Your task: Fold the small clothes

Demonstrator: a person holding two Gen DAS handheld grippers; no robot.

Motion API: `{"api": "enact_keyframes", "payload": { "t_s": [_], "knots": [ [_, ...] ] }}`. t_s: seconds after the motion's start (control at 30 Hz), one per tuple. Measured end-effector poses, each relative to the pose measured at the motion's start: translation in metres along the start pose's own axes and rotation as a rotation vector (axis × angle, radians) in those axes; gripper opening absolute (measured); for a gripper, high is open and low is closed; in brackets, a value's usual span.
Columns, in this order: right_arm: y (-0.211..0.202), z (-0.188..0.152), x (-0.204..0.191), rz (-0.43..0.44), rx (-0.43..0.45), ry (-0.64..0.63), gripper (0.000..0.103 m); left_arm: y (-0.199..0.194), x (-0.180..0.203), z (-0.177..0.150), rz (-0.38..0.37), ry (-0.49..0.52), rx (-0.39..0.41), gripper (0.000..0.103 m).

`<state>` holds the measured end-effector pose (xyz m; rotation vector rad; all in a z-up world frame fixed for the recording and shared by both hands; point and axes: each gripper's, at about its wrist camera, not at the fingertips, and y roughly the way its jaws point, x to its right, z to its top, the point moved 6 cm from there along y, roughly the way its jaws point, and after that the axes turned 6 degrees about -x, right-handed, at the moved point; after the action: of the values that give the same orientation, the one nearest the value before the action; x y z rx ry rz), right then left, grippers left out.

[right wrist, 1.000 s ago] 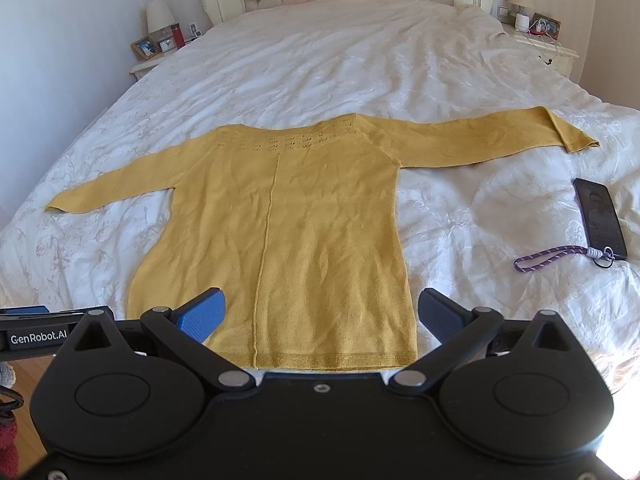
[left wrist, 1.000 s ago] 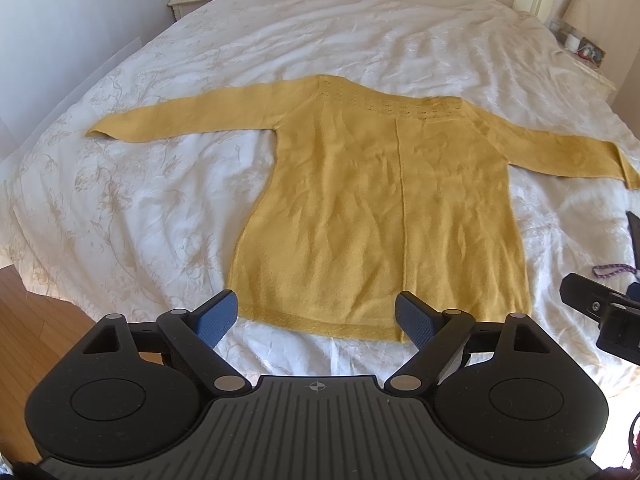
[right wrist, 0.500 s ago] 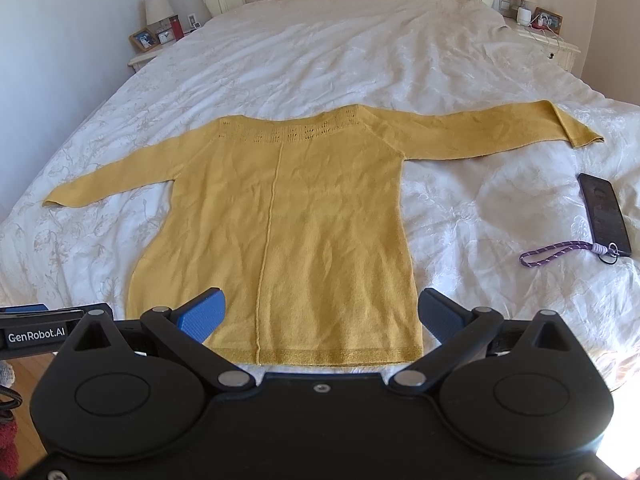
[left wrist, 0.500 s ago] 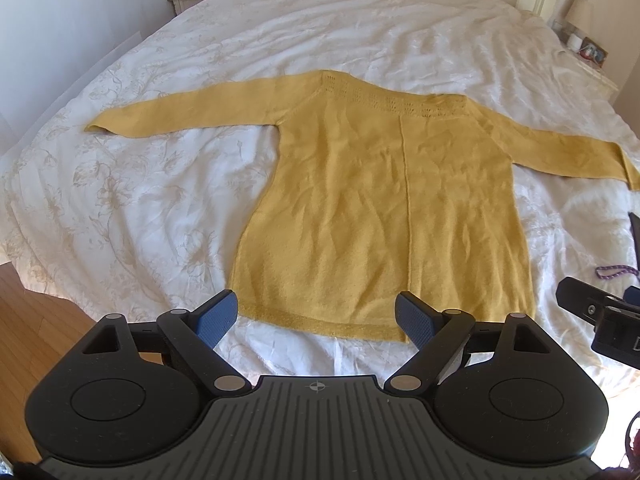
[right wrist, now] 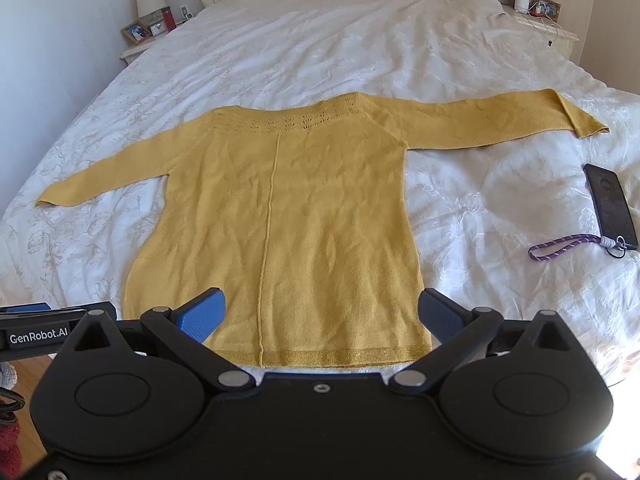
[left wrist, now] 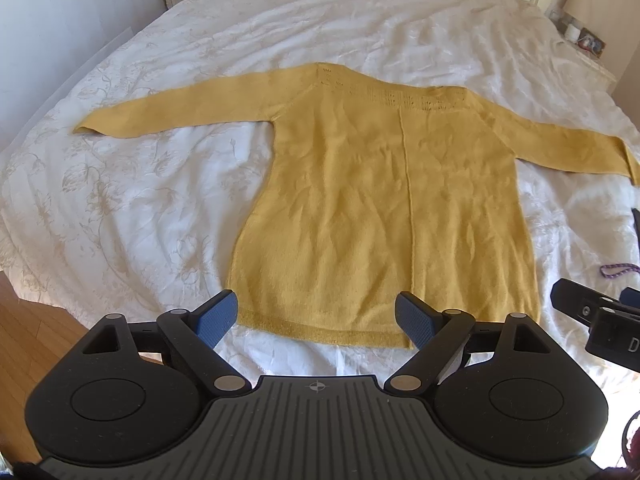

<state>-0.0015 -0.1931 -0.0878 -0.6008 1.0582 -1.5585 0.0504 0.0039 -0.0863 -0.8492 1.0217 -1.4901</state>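
The left claw and right claw both hang wide open, holding nothing. Just ahead of them a yellow sweater lies flat on the bed, sleeves spread. A phone lies right of the right claw.

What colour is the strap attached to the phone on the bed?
Purple woven cord strap, flecked lighter; clearest in the right wrist view.

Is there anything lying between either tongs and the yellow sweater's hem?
Nothing visible. The yellow sweater lies flat, its hem just ahead of the open left tongs and right tongs. The phone and purple strap lie off to the right.
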Motion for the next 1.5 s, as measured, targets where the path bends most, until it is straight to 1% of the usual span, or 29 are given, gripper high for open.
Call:
{"api": "enact_keyframes", "payload": {
  "t_s": [0.33,0.6,0.7,0.8,0.87,0.9,0.97,1.03,1.13,1.27,1.37,1.43,1.5],
  "knots": [
    [0.019,0.013,-0.008,-0.003,-0.033,0.015,0.102,0.017,-0.002,0.02,-0.007,0.025,-0.027,0.086],
    [0.041,0.037,-0.02,-0.01,-0.063,0.034,0.102,0.035,-0.011,0.053,-0.017,0.034,-0.044,0.086],
    [0.046,0.052,-0.025,-0.017,-0.053,0.037,0.102,0.04,-0.014,0.07,-0.021,0.043,-0.032,0.086],
    [0.05,0.066,-0.028,-0.024,-0.02,0.037,0.102,0.046,-0.017,0.089,-0.025,0.061,-0.018,0.085],
    [0.052,0.075,-0.027,-0.037,0.004,0.038,0.099,0.052,-0.016,0.098,-0.033,0.078,-0.026,0.083],
    [0.052,0.079,-0.026,-0.05,0.014,0.038,0.092,0.055,-0.016,0.102,-0.042,0.087,-0.033,0.082],
    [0.053,0.086,-0.02,-0.084,0.024,0.052,0.085,0.06,-0.014,0.111,-0.062,0.111,-0.034,0.078],
    [0.056,0.092,-0.012,-0.098,0.031,0.078,0.085,0.065,-0.013,0.121,-0.071,0.133,-0.026,0.077],
    [0.063,0.1,0.005,-0.121,0.023,0.11,0.082,0.073,-0.01,0.136,-0.073,0.142,-0.021,0.072],
    [0.072,0.112,0.037,-0.149,0.014,0.139,0.07,0.076,-0.008,0.151,-0.097,0.099,0.001,0.069],
    [0.076,0.126,0.067,-0.158,0.012,0.141,0.066,0.076,-0.004,0.158,-0.112,0.054,0.039,0.067],
    [0.079,0.137,0.09,-0.194,0.012,0.119,0.062,0.077,0.001,0.161,-0.118,0.023,0.059,0.067],
    [0.083,0.15,0.116,-0.222,0.015,0.086,0.057,0.08,0.008,0.162,-0.101,-0.009,0.068,0.067]
  ]
}}
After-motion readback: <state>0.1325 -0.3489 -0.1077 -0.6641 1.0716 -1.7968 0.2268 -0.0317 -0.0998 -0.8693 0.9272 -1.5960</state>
